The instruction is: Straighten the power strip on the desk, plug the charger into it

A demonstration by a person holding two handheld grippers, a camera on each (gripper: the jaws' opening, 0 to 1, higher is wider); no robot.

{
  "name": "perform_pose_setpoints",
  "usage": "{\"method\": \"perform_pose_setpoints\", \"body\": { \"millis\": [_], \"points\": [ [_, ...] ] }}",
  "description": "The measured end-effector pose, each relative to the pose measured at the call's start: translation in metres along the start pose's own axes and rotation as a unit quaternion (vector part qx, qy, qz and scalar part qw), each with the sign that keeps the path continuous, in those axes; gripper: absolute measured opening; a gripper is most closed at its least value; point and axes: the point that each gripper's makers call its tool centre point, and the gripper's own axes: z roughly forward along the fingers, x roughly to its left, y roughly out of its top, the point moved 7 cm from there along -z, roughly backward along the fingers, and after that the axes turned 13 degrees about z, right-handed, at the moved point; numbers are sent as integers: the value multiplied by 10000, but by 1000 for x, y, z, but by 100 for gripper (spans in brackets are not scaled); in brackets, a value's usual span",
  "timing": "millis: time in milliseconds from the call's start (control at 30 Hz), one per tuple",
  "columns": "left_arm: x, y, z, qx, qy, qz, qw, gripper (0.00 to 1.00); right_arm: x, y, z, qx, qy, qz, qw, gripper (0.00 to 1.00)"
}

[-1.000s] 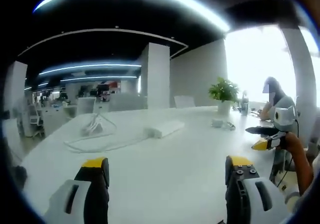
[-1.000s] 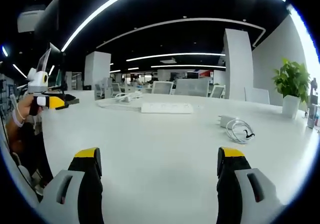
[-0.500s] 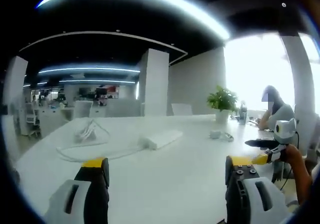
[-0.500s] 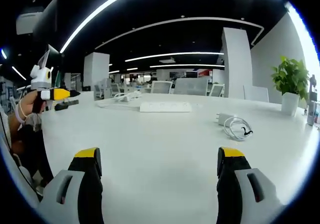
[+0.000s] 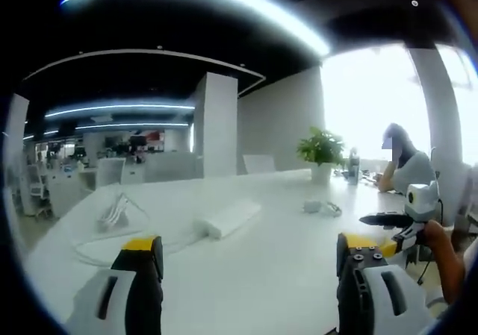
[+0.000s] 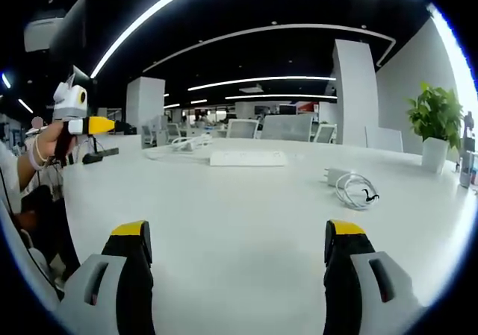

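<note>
A white power strip point(image 5: 228, 218) point(image 6: 249, 158) lies on the white desk point(image 6: 239, 223), its cord point(image 5: 112, 242) running off towards a loose bundle of cable point(image 6: 183, 145). The white charger point(image 6: 337, 178) with its coiled cable point(image 6: 357, 191) rests to the right of the strip, small in the left gripper view point(image 5: 320, 207). My left gripper point(image 5: 246, 257) is open above the desk, well short of the strip; it also shows at the left of the right gripper view point(image 6: 101, 137). My right gripper point(image 6: 237, 245) is open and empty, and it enters the left gripper view point(image 5: 381, 230) from the right.
A potted plant point(image 6: 435, 130) point(image 5: 321, 152) stands at the desk's far side. A seated person point(image 5: 403, 163) is beyond it near the bright window. Office chairs point(image 6: 287, 130) line the far edge. A small bottle point(image 6: 469, 163) stands at the right rim.
My left gripper has risen and swung, so the strip and plant sit further left in its view. In the right gripper view the left gripper appears higher.
</note>
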Motion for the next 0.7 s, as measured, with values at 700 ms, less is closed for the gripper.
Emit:
{"method": "perform_pose_setpoints", "body": {
  "millis": [700],
  "points": [
    [19,44,38,203,-186,1057,9940,99,4,4,4,36,22,-86,10000,96]
  ]
}}
